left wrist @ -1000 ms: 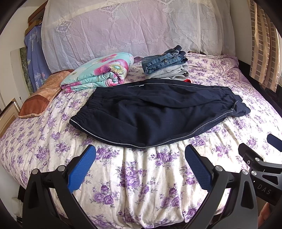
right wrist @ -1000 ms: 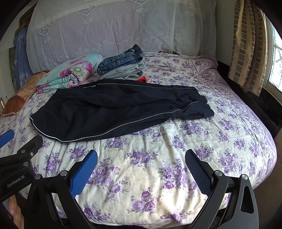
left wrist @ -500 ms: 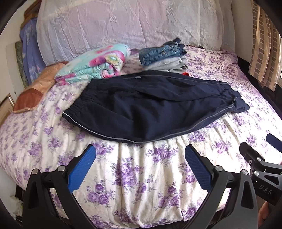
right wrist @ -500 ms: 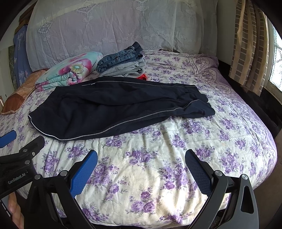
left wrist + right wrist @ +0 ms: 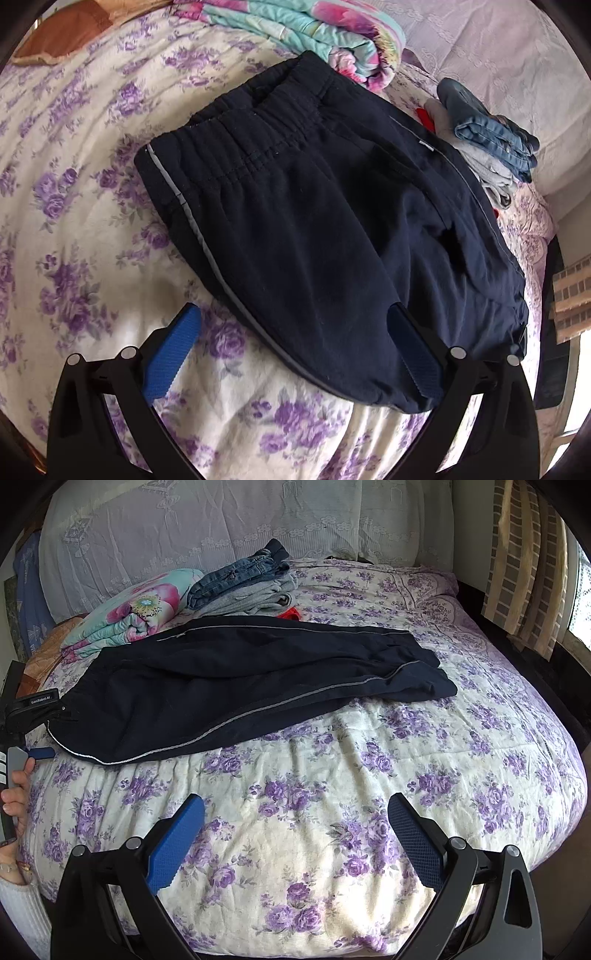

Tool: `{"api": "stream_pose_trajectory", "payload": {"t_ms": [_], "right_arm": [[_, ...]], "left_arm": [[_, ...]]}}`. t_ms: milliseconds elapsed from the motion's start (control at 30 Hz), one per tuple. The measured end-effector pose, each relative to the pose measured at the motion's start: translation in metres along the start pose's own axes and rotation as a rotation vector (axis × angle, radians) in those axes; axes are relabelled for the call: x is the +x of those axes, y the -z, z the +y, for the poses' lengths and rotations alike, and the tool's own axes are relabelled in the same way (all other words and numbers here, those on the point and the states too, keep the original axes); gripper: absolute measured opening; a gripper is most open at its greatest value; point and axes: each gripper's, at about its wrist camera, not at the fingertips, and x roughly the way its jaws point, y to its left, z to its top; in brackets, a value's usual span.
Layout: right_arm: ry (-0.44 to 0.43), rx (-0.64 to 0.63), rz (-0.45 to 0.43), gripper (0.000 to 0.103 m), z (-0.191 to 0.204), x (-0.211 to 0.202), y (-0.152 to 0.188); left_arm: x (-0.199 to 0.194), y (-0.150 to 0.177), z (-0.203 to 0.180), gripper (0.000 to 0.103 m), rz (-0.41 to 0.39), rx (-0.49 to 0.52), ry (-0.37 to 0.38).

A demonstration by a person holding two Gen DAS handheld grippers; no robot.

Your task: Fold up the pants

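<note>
While the dark blue pants (image 5: pixel 236 686) are spread flat across the bed (image 5: pixel 369 775), both claws are held wide apart with nothing between the fingers. The pants are laid sideways, with the waistband (image 5: pixel 236 147) at the left and the leg ends (image 5: pixel 424 679) at the right. A thin grey stripe (image 5: pixel 258 710) is seen along the near edge.

The left gripper (image 5: pixel 295 354) is held right above the waist end, with its right finger over the dark cloth and its left finger over the flowered sheet. Whether the cloth is touched cannot be told. The right gripper (image 5: pixel 297 842) is held over bare sheet at the near side, well apart from the pants.

Behind the pants, a folded flowery blanket (image 5: pixel 136 609) is seen at the far left, and a pile of folded jeans and grey clothes (image 5: pixel 243 587) is stacked just beside it. A hand (image 5: pixel 14 801) is seen at the left edge of the right view.
</note>
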Motion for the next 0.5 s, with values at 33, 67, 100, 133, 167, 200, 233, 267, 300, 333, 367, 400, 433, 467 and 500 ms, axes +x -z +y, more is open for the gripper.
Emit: {"api": "stream_pose_trajectory", "payload": {"t_ms": [33, 67, 100, 133, 167, 200, 233, 267, 300, 333, 367, 400, 433, 467, 500], "right_arm": [[0.002, 0.003, 0.003, 0.100, -0.001, 0.001, 0.000], [0.005, 0.005, 0.007, 0.100, -0.003, 0.002, 0.000], [0.007, 0.005, 0.012, 0.100, -0.004, 0.003, -0.001], [0.011, 0.005, 0.014, 0.100, -0.006, 0.004, -0.001], [0.016, 0.006, 0.014, 0.100, -0.010, 0.005, -0.002], [0.026, 0.007, 0.008, 0.100, -0.015, 0.004, -0.005], [0.042, 0.005, -0.003, 0.100, -0.021, 0.003, -0.008], [0.064, 0.002, -0.019, 0.100, -0.028, 0.002, -0.012], [0.080, 0.000, -0.031, 0.100, -0.037, 0.001, -0.017], [0.095, 0.004, -0.033, 0.100, -0.049, 0.003, -0.024], [0.119, 0.016, -0.022, 0.100, -0.063, 0.007, -0.033], [0.153, 0.039, -0.006, 0.100, -0.079, 0.013, -0.043], [0.183, 0.067, 0.009, 0.100, -0.096, 0.020, -0.054], [0.195, 0.092, 0.027, 0.100, -0.113, 0.028, -0.067], [0.191, 0.117, 0.048, 0.100, -0.129, 0.039, -0.081]], "left_arm": [[0.004, -0.002, 0.001, 0.084, 0.005, -0.002, -0.004], [0.008, -0.004, 0.001, 0.057, 0.009, 0.006, -0.012], [0.009, -0.006, 0.001, 0.046, 0.008, 0.017, -0.018], [0.008, -0.009, 0.001, 0.020, -0.001, 0.021, -0.006], [0.006, -0.013, 0.003, 0.010, -0.012, 0.014, 0.019], [0.004, -0.014, 0.004, 0.009, -0.012, 0.003, 0.043], [0.000, -0.014, 0.006, 0.007, -0.026, -0.005, 0.057], [-0.005, -0.011, 0.006, 0.007, -0.054, -0.001, 0.058], [-0.012, -0.006, 0.005, 0.007, -0.089, 0.015, 0.045], [-0.018, 0.001, 0.003, 0.007, -0.122, 0.036, 0.028], [-0.024, 0.008, 0.002, 0.006, -0.151, 0.050, 0.013], [-0.029, 0.014, 0.001, 0.006, -0.172, 0.058, 0.004], [-0.033, 0.020, 0.001, 0.006, -0.189, 0.065, 0.002], [-0.036, 0.026, 0.001, 0.006, -0.200, 0.066, 0.003], [-0.037, 0.031, 0.001, 0.006, -0.208, 0.070, 0.004]]}}
